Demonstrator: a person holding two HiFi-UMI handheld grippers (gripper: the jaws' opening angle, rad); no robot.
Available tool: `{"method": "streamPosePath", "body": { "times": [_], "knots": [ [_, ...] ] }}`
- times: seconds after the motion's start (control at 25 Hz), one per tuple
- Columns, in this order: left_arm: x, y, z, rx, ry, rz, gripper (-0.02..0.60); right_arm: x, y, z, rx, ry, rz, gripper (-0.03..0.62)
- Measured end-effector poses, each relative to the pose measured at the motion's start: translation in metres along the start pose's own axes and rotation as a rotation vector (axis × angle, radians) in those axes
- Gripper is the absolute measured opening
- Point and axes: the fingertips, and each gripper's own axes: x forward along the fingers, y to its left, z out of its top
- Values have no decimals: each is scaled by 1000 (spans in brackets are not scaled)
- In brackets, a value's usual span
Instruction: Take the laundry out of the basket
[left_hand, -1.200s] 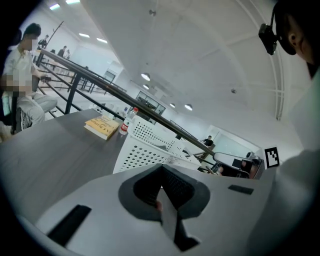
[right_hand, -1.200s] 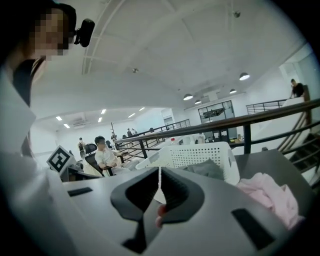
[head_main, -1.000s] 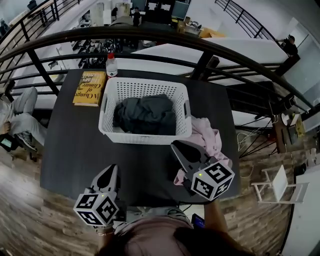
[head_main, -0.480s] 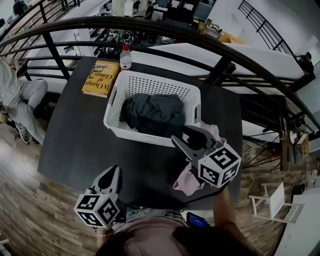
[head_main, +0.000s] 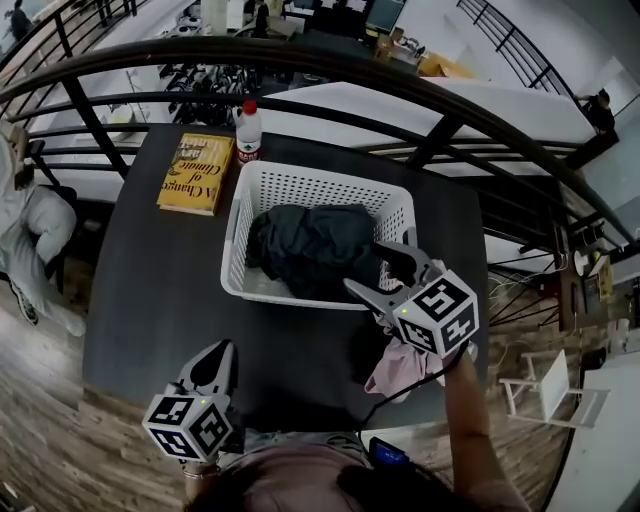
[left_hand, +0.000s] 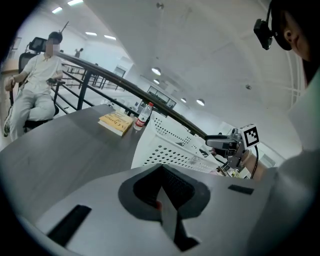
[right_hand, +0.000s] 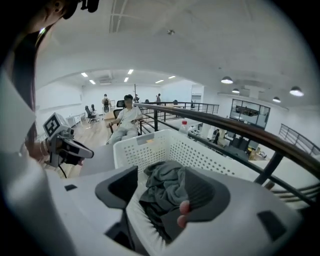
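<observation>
Starting big: a dark tabletop (head_main: 150, 300) beside a railing, with a white perforated basket (head_main: 312, 183) set toward its far side. Inside the basket, a crumpled heap of dark grey laundry (head_main: 310, 245), covering most of the bottom and not out yet. Over at the tabletop's near right corner, a pink garment (head_main: 402, 366), already outside the basket.

Then the right tongs (head_main: 378, 266): just been opening, now spread wide over the basket's near right rim, with the basket wall and a fold of grey cloth in the gap but nothing pinched. Left tongs (head_main: 220, 350) hanging at the near edge, well apart from the basket, pressed together on nothing.

Smaller stuff: a yellow book (head_main: 197, 172) and a red-capped bottle (head_main: 247, 128) just off the basket's far left corner.

Guessing light, floppy and not fragile for the grey heap, but bound to droop and drag on the rim. Best to pinch a thick raised fold near the top, not a thin edge, and lift high to clear the wall.
</observation>
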Motion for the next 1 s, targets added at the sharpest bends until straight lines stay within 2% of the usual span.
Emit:
{"method": "streamPosePath", "body": {
  "times": [0.48, 1.0],
  "knots": [
    [21, 45, 8, -35, 74, -21, -3, 69, -40, -15, -33, 237, -18, 347],
    [32, 82, -7, -144, 110, -2, -3, 136, -57, -78, -92, 559, 36, 379]
  ]
}}
